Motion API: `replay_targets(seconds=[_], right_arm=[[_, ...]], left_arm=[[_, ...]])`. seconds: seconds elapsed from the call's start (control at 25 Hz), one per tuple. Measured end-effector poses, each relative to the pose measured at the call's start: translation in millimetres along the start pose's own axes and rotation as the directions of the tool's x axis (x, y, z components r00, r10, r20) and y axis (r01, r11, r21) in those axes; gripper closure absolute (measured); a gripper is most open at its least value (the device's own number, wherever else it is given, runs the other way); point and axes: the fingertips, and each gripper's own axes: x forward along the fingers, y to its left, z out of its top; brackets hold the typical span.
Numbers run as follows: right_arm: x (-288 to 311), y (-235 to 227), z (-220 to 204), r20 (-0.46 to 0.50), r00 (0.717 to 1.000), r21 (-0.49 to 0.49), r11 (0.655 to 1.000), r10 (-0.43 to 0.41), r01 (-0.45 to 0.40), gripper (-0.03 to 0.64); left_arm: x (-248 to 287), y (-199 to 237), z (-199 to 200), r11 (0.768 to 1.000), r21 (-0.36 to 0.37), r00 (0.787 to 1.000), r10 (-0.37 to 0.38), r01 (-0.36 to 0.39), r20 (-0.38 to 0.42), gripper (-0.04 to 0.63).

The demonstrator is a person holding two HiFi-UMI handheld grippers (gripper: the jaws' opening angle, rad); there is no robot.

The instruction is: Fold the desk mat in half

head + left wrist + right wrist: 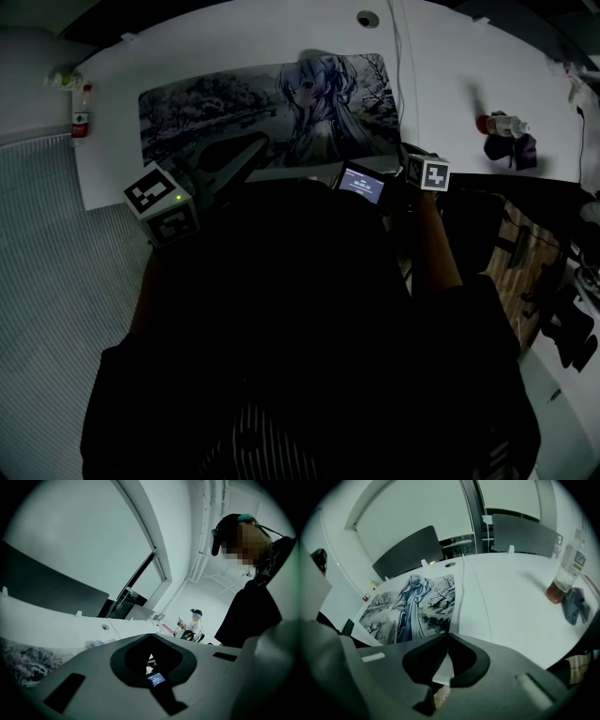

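A printed desk mat [272,112] lies flat, picture side up, on a white table [441,66] in front of the person. Its long axis runs left to right across the table, with the right end slanting a little farther away, and the drawn figure's head points toward the far edge. It looks thin, soft and light, so it is likely to droop when lifted and its underside may cling. The corners of one short end seem the best places to take hold. The right gripper [447,635] sits just beside the near right corner with its fingers together and nothing between them. The left gripper [152,635] is tilted up toward the room, fingers also together and empty — the mat shows only at that view's lower left.
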Motion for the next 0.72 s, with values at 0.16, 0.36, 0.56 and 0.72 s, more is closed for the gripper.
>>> replay_targets(seconds=[0.16, 0.36, 0.56, 0.72], right_arm=[[-10, 7, 10, 0.045, 0.998, 0.007, 0.999, 0.051, -0.052, 0.608], [-26, 18, 28, 0.114, 0.987, -0.070, 0.992, 0.112, -0.104, 0.607], [-49, 31, 43, 0.144, 0.974, -0.140, 0.978, 0.176, -0.156, 0.607], [-66, 49, 59, 0.160, 0.965, -0.222, 0.960, 0.208, -0.170, 0.607]], left_arm=[[2, -6, 4, 1.000, 0.008, 1.000, -0.013, 0.013, 0.021, 0.589], [13, -18, 1, 0.999, 0.024, 1.000, -0.022, 0.021, 0.022, 0.589], [19, -31, -10, 1.000, 0.018, 1.000, -0.019, 0.018, 0.014, 0.588], [19, -33, -17, 1.000, 0.007, 1.000, -0.007, 0.007, 0.015, 0.589]])
